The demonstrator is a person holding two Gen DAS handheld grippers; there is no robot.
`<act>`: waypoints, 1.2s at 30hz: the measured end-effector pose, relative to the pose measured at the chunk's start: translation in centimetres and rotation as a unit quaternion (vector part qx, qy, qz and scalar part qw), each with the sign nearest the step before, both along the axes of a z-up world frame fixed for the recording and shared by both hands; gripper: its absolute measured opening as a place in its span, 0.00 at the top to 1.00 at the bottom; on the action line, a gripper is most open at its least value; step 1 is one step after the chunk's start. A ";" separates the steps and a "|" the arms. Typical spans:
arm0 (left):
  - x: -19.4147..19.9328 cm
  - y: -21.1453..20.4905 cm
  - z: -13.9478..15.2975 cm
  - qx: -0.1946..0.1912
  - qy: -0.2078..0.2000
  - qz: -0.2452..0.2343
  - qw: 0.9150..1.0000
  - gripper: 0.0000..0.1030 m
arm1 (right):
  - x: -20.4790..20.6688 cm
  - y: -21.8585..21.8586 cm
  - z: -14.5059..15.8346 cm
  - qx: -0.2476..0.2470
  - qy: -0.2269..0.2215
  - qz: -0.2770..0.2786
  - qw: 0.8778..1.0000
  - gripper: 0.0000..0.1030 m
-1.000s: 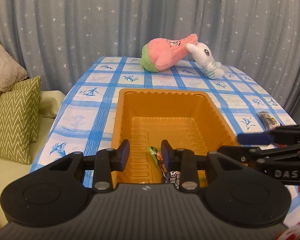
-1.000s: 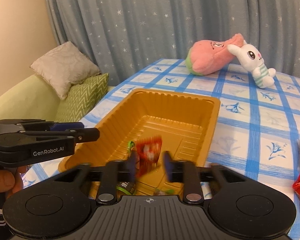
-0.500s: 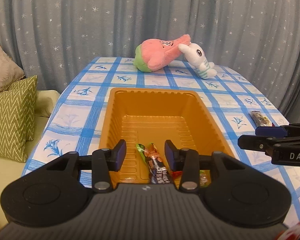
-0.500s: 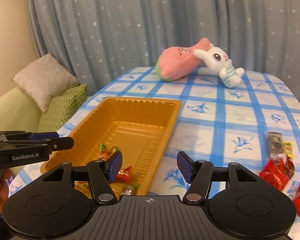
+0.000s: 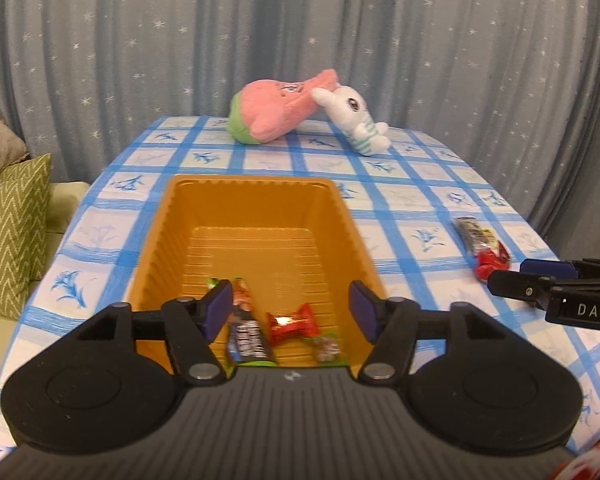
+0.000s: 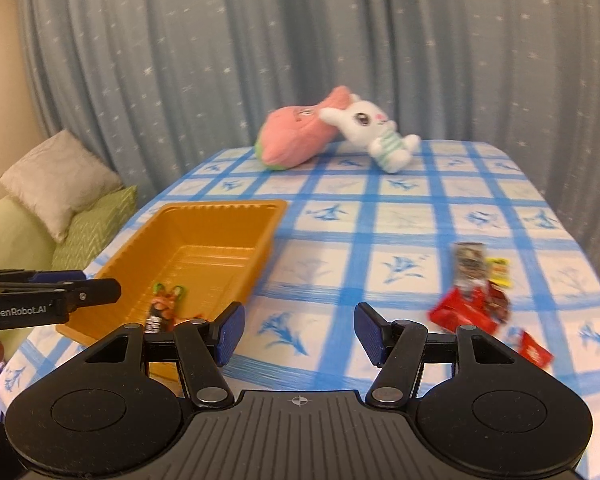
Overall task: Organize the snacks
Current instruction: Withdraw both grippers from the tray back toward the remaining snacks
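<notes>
Small crinkly foil-wrapped snacks [image 6: 470, 304] on the checked tablecloth look light, slippery, best pinched mid-wrapper; right gripper [image 6: 298, 330] half-open, empty, left gripper [image 5: 290, 312] opening, empty.

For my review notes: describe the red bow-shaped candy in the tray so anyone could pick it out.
Find the orange tray on the blue checked tablecloth. At its near end lies a row of snacks; the red candy sits mid-row, between a dark bar and a clear-wrapped sweet. Only it is shiny red, twisted like a bow.
</notes>
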State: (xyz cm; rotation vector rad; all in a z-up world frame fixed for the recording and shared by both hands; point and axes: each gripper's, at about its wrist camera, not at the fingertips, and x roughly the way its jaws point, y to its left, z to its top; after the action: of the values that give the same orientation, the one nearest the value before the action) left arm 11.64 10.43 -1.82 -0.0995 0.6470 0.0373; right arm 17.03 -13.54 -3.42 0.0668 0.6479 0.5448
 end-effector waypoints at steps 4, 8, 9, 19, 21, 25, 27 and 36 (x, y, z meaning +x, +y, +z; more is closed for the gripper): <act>0.0 -1.9 0.2 -0.005 -0.003 -0.015 1.000 0.30 | -0.7 -2.5 0.0 0.005 -0.001 -0.025 1.000 0.41; 0.2 -4.0 0.3 -0.012 -0.009 -0.033 0.999 0.20 | -1.2 -5.3 -0.5 0.006 0.007 -0.057 0.998 0.41; 0.3 -4.6 0.3 -0.013 -0.009 -0.038 0.999 0.19 | -1.4 -6.0 -0.7 0.006 0.009 -0.065 0.998 0.41; 1.7 -9.6 -0.2 -0.022 -0.012 -0.083 0.996 0.16 | -1.4 -11.9 -2.5 0.001 0.028 -0.129 0.991 0.41; 2.2 -10.5 -0.5 -0.020 -0.009 -0.092 0.996 0.16 | -1.3 -12.7 -3.0 0.002 0.034 -0.140 0.990 0.41; 3.3 -12.0 -1.3 -0.016 -0.002 -0.101 0.995 0.16 | -0.8 -14.1 -3.6 0.010 0.046 -0.158 0.986 0.41; 3.8 -12.6 -1.6 -0.015 0.000 -0.105 0.994 0.16 | -0.3 -14.5 -3.9 0.017 0.051 -0.165 0.985 0.41; 6.2 -14.8 -3.6 -0.001 0.015 -0.119 0.993 0.16 | 2.8 -15.3 -5.3 0.041 0.075 -0.188 0.978 0.41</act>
State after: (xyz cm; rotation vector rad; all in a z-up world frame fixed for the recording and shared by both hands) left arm 17.85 -4.32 -5.38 -0.0244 0.6857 -0.1915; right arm 19.79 -28.88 -8.68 0.3036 0.7385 0.2012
